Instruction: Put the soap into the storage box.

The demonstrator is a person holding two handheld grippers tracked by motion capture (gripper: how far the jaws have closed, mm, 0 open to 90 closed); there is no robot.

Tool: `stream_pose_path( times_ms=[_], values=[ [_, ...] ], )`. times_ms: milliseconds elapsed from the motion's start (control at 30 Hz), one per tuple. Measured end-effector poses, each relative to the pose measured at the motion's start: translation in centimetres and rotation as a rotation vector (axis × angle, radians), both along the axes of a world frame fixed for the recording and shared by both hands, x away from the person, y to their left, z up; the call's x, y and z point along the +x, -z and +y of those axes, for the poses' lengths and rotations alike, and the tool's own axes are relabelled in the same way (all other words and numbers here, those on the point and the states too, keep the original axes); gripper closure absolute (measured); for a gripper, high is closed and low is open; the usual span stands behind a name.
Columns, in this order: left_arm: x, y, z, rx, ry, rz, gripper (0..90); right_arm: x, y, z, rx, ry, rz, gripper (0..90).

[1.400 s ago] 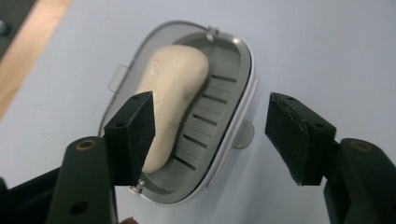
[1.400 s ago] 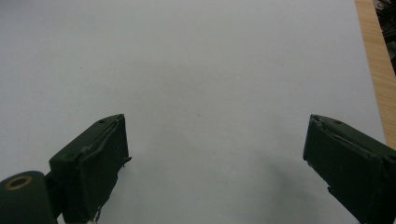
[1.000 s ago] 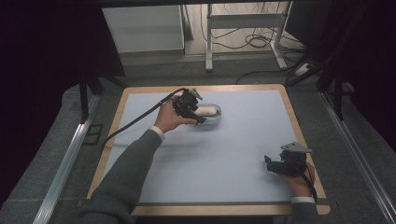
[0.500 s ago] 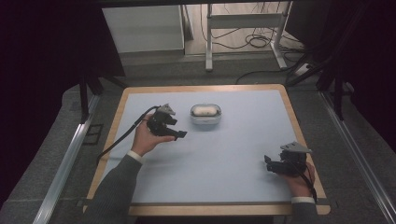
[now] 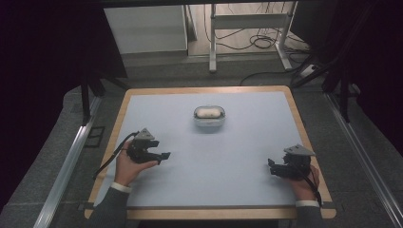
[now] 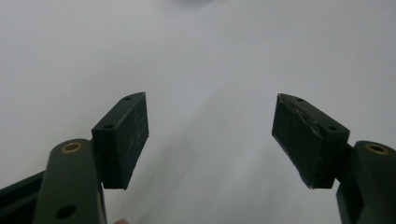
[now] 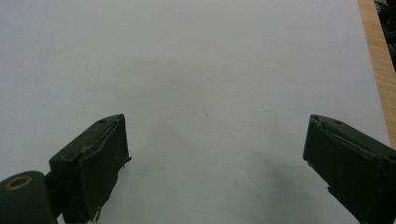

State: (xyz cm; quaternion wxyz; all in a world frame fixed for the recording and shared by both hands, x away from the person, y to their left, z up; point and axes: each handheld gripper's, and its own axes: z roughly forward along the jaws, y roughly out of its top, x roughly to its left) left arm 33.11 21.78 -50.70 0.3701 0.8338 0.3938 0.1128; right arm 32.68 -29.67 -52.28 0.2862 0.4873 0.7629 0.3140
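While both grippers are resting wide apart near the table's (image 5: 142, 97) front, a clear lidded container (image 5: 209, 117) holding something white is sitting toward the back; left gripper (image 5: 160, 156), right gripper (image 5: 271, 167) gripping nothing.

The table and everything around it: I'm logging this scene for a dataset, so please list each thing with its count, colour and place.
table: one, pale blue top with a wooden edge, centre of the high view
small case: one, white with a rounded shape, on the far middle of the table, apart from both grippers
white cabinet: one, on the floor beyond the table, at the left
metal stand: one, grey-white, beyond the table, with dark cables on the floor under it
left gripper: one, black, near left of the table, fingers wide apart, nothing between
right gripper: one, black, near right, fingers wide apart, nothing between
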Motion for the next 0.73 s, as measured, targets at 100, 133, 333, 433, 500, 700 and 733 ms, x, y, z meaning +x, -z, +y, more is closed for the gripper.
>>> stream_pose_path(
  times_ms=[100,133,333,433,500,700,733],
  values=[
    [-1.0,0.6,0.6,0.001,-0.003,0.007,27.0,0.0,0.0,0.0,-0.001,0.001,-0.001,6.3],
    [-1.3,0.9,0.8,-0.009,-0.007,0.008,26.7,0.0,0.0,0.0,-0.002,0.001,-0.002,6.4],
    [-2.2,0.8,1.3,-0.020,-0.024,-0.020,26.0,0.0,-0.1,-0.2,0.000,0.005,-0.007,6.4],
    [-2.1,0.5,1.6,-0.055,-0.033,-0.028,26.1,0.0,-0.2,-0.2,0.000,0.006,-0.009,6.4],
    [-2.0,0.6,1.5,-0.053,-0.033,-0.024,26.0,-0.1,-0.2,-0.2,-0.002,0.004,-0.010,6.3],
    [-1.5,1.2,1.0,-0.021,-0.016,-0.010,24.2,-0.2,-0.4,0.0,0.002,-0.004,-0.019,6.4],
    [-1.4,1.2,1.1,-0.013,-0.016,-0.013,23.7,-0.2,-0.5,0.0,0.004,-0.007,-0.022,6.3]
  ],
)
